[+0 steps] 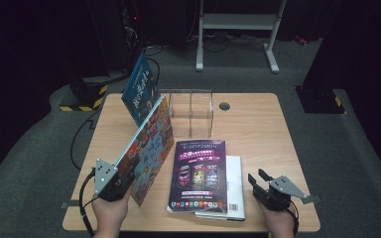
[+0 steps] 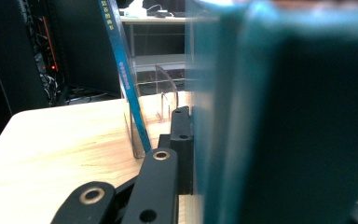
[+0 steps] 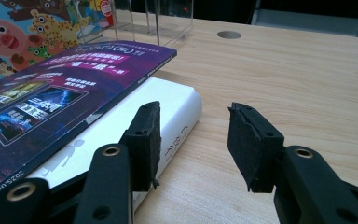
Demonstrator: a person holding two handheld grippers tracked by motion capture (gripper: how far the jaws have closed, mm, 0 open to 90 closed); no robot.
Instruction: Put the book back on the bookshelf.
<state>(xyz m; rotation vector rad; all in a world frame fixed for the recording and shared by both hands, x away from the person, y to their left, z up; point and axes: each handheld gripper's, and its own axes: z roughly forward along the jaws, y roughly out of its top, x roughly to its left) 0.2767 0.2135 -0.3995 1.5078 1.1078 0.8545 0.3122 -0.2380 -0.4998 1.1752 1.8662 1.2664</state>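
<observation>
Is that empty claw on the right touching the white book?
Apart. In the right gripper view, the right gripper stands open, its jaws hovering over bare table just beside the white book, nothing between them.

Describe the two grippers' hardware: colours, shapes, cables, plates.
Both grippers are black. The left gripper and the right gripper each carry a grey three-cornered plate on top, with small holes in it. A black cable trails from the left one. The jaws are flat black linkage bars with brass-ringed pivot holes; the right gripper's pads are blocky black foam. No sleeves in sight.
</observation>
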